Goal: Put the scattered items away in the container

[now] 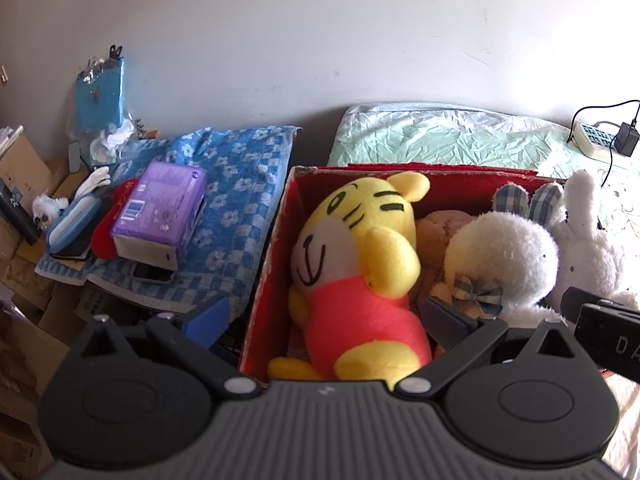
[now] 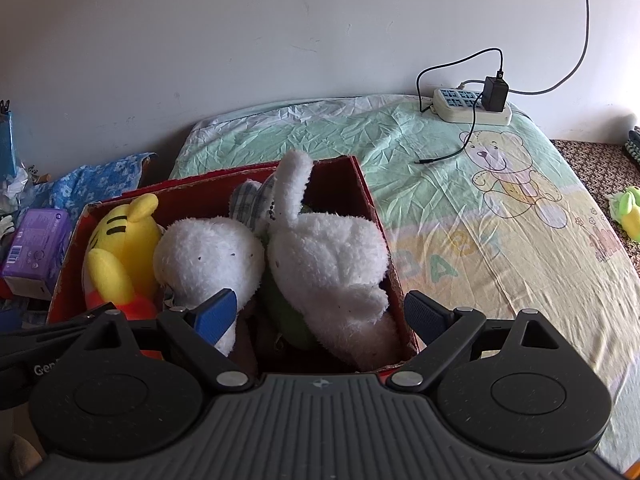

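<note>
Three plush toys lie inside the red box [image 1: 272,240], the landmark here: from the left, a yellow tiger [image 1: 360,248], a round white toy [image 2: 208,260] and a white rabbit [image 2: 328,264]. The task appears nearly done; right of the box, a small green toy [image 2: 630,210] remains on the bed [image 2: 500,200]. The left gripper [image 1: 326,316] hovers over the box, jaws apart, empty. The right gripper [image 2: 320,314] hovers likewise, jaws spread, empty.
</note>
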Action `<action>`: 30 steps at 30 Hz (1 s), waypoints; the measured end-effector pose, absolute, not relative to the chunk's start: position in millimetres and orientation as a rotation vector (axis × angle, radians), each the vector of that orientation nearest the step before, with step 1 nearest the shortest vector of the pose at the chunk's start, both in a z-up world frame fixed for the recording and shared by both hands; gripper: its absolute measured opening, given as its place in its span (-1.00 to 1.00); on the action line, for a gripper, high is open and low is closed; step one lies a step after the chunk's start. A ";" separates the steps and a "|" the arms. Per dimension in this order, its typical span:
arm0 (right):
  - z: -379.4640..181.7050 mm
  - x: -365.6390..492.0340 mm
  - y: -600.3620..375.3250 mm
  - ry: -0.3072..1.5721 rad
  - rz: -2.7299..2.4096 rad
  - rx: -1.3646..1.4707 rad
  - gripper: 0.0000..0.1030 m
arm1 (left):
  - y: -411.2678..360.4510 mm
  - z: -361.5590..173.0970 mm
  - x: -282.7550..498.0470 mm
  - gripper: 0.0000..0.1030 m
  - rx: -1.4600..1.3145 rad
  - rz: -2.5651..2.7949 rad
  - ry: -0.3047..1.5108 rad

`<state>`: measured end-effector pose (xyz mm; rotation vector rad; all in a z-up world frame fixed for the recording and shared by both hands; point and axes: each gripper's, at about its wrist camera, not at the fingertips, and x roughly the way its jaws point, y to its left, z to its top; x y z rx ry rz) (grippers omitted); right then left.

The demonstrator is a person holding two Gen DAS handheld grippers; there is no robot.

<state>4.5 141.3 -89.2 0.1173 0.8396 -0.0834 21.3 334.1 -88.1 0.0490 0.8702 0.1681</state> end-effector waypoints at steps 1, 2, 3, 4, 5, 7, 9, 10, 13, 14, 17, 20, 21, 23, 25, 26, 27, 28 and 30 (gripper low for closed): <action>-89.4 4.5 141.1 0.839 -0.083 0.117 0.80 | 334.1 -88.6 21.5 0.98 0.048 0.168 0.872; -89.6 4.5 140.9 0.839 -0.083 0.117 0.80 | 333.9 -88.9 21.6 0.98 0.048 0.169 0.872; -89.9 4.6 140.7 0.840 -0.083 0.118 0.80 | 333.7 -89.2 21.7 0.98 0.049 0.170 0.872; -90.1 4.7 140.5 0.841 -0.083 0.119 0.80 | 333.5 -89.4 21.7 0.98 0.050 0.170 0.872; -90.3 4.7 140.2 0.841 -0.083 0.121 0.80 | 333.2 -89.4 21.7 0.98 0.051 0.170 0.871; -90.1 4.4 139.8 0.839 -0.083 0.125 0.80 | 332.6 -89.3 21.6 0.98 0.052 0.168 0.869; -90.1 4.2 139.8 0.837 -0.082 0.126 0.80 | 332.2 -89.2 21.4 0.98 0.050 0.164 0.867; -90.4 4.2 139.9 0.838 -0.080 0.126 0.80 | 332.0 -89.3 21.4 0.98 0.049 0.162 0.868; -90.7 3.5 139.7 0.838 -0.079 0.127 0.80 | 331.6 -89.3 21.1 0.98 0.049 0.163 0.869; -90.6 3.0 139.6 0.837 -0.079 0.127 0.80 | 331.4 -89.0 20.8 0.98 0.050 0.163 0.868; -89.9 1.5 138.8 0.831 -0.081 0.129 0.80 | 330.7 -87.9 19.6 0.98 0.054 0.167 0.865; -88.8 -0.5 137.3 0.827 -0.083 0.133 0.80 | 329.9 -87.3 18.1 0.98 0.060 0.173 0.864; -88.7 -1.1 137.1 0.826 -0.083 0.133 0.80 | 329.9 -87.3 17.2 0.98 0.060 0.174 0.864; -88.7 -2.1 136.8 0.827 -0.082 0.133 0.80 | 329.9 -87.0 15.7 0.98 0.059 0.174 0.864; -88.4 -3.1 137.3 0.826 -0.078 0.131 0.80 | 329.9 -86.4 14.2 0.98 0.058 0.175 0.862; -88.1 -3.7 137.7 0.824 -0.076 0.130 0.80 | 329.8 -85.9 13.4 0.98 0.057 0.177 0.861; -87.7 -4.3 138.1 0.822 -0.074 0.127 0.80 | 329.7 -85.4 12.5 0.98 0.057 0.178 0.858; -87.1 -4.9 138.4 0.820 -0.072 0.126 0.80 | 329.6 -84.7 11.7 0.98 0.057 0.179 0.856; -85.8 -6.1 138.7 0.815 -0.070 0.125 0.80 | 329.6 -83.2 10.1 0.98 0.057 0.181 0.850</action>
